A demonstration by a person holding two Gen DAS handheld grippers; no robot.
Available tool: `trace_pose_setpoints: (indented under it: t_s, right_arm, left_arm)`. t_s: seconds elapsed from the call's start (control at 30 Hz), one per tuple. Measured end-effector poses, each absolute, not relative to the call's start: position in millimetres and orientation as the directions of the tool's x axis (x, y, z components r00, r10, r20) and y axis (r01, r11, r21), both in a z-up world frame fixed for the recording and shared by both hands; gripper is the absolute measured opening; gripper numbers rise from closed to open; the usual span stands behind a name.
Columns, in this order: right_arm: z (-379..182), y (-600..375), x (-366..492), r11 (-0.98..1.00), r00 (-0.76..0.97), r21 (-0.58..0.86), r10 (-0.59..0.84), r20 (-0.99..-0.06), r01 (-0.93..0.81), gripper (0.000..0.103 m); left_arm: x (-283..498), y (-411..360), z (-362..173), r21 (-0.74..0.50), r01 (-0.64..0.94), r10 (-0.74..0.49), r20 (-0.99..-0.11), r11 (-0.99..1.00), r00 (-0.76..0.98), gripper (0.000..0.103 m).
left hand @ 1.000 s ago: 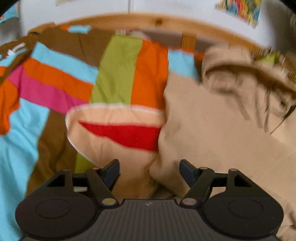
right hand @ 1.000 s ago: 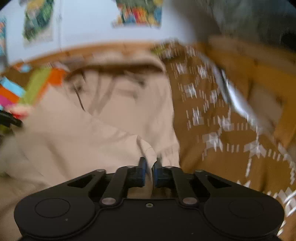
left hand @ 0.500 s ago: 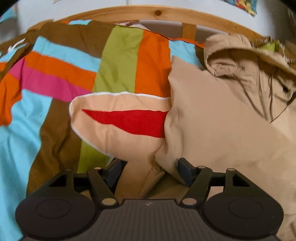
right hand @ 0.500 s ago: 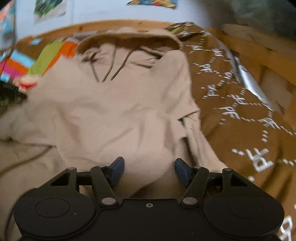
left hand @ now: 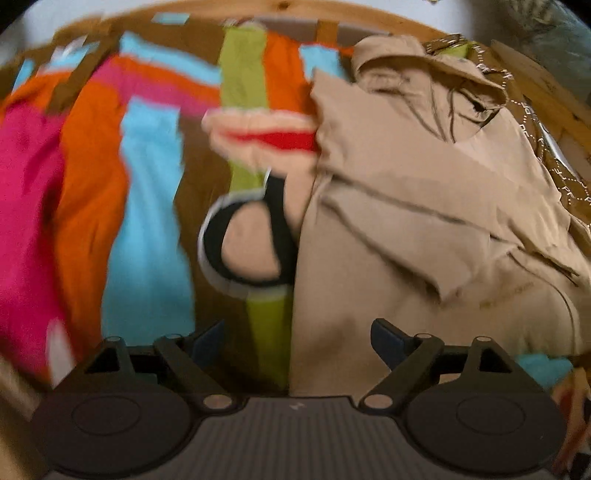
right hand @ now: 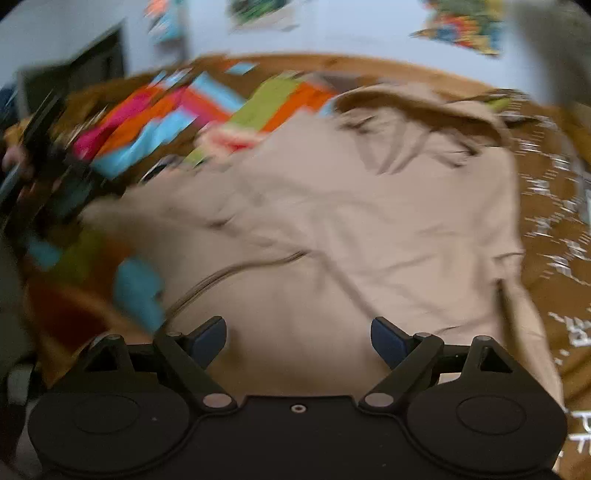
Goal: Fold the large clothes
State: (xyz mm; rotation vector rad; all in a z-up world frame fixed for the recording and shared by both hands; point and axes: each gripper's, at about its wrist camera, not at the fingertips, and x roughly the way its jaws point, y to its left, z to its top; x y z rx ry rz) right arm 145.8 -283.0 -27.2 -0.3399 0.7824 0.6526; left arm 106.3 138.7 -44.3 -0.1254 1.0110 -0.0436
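Note:
A large beige hooded jacket (left hand: 413,206) lies spread on the bed, hood (left hand: 424,70) toward the headboard, sleeves folded in over the body. In the left wrist view my left gripper (left hand: 297,338) hangs open above the jacket's near left edge, nothing between its fingers. In the right wrist view the jacket (right hand: 362,221) fills the middle, with a zipper line (right hand: 236,273) running to the lower left. My right gripper (right hand: 298,336) is open over the jacket's lower part and holds nothing. The right wrist view is blurred by motion.
A patchwork blanket (left hand: 147,177) in pink, orange, blue, green and brown covers the bed's left side, with a face-like patch (left hand: 258,136). A brown patterned blanket (right hand: 554,192) lies on the right. A wooden headboard (left hand: 280,7) and wall posters (right hand: 461,26) sit behind.
The right gripper opened and let go of the jacket's fabric. Both grippers have pulled back and up from the jacket, so more of the bed shows.

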Motion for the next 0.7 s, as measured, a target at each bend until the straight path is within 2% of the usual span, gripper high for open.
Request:
trace_pose_setpoints:
  t_s: [0.2,0.3,0.4,0.43,0.47,0.5,0.6,0.7]
  right_arm:
    - [-44.7,-260.7,123.2,0.671,0.467,-0.136,0.342,-0.815,-0.729,0.087]
    - [-57.0,-258.5,119.7,0.673,0.494,-0.198,0.281,-0.823,-0.712,0.086]
    - [-62.0,-263.6,116.8,0.709,0.554,-0.234,0.259,-0.792,-0.666,0.083]
    - [-60.2,-264.1,116.0,0.719,0.57,-0.237,0.26,-0.78,-0.653,0.081]
    - [-59.3,-265.8,116.0,0.718,0.573,-0.237,0.266,-0.775,-0.654,0.076]
    - [-57.0,-267.8,115.5,0.711,0.573,-0.236,0.279,-0.771,-0.663,0.07]
    - [-49.2,-267.5,111.2,0.691,0.574,-0.231,0.316,-0.755,-0.685,0.062]
    - [-43.4,-268.3,112.5,0.695,0.578,-0.224,0.327,-0.748,-0.683,0.062]
  left_arm:
    - [101.1,144.4,-51.2,-0.266,-0.01,-0.234,-0.864,0.964,0.445,0.089]
    - [103.2,142.6,-58.8,-0.309,-0.015,-0.276,-0.868,0.951,0.412,0.081]
    - [100.8,141.5,-61.4,-0.321,-0.035,-0.282,-0.873,0.946,0.397,0.06]
    - [99.2,140.3,-59.5,-0.315,-0.043,-0.272,-0.874,0.948,0.403,0.051]
    - [97.8,139.7,-56.6,-0.302,-0.049,-0.255,-0.873,0.952,0.416,0.026]
    - [96.5,138.9,-50.6,-0.294,-0.057,-0.239,-0.862,0.954,0.446,0.012]
    - [92.7,140.6,-19.9,-0.358,-0.043,-0.277,-0.787,0.933,0.551,0.005]
    - [90.3,139.4,14.3,-0.418,-0.023,-0.312,-0.713,0.908,0.628,0.003]
